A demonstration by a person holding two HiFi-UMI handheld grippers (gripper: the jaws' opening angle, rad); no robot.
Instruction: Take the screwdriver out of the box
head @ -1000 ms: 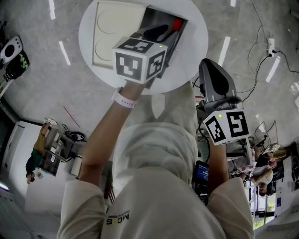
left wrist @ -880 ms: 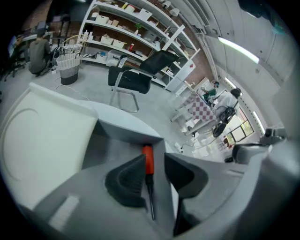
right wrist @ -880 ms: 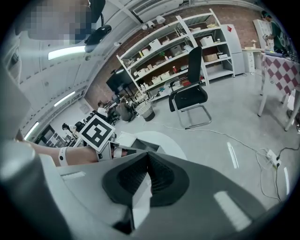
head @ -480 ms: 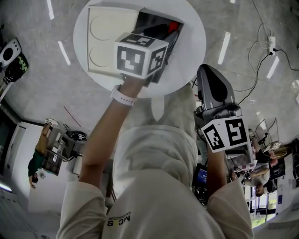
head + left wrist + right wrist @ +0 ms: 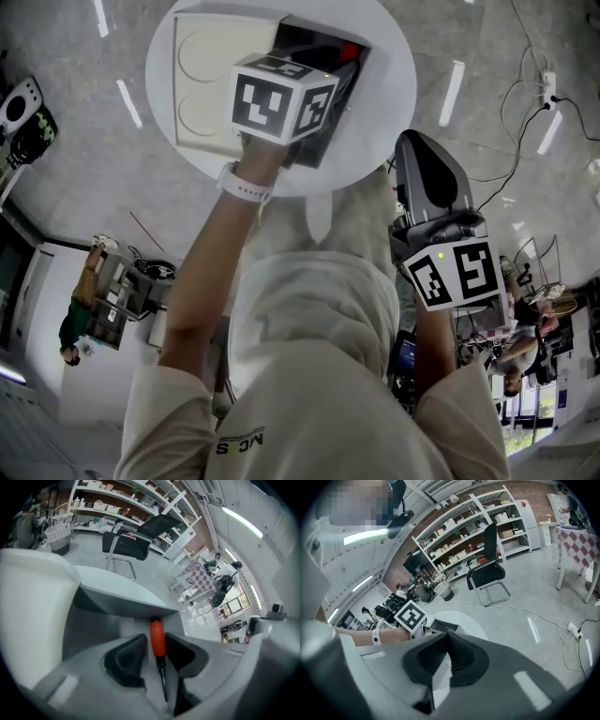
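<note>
The box (image 5: 119, 603) stands open on the round white table (image 5: 375, 108). The screwdriver (image 5: 158, 641) lies inside it, orange handle toward the far wall, dark shaft pointing back toward the camera. The left gripper (image 5: 157, 656) reaches down into the box; its jaws have just been opening and then closing slightly. They stand apart on either side of the handle, not clamped on it. The right gripper (image 5: 447, 641) is held off the table's edge, its jaws pressed together with nothing between them.
</note>
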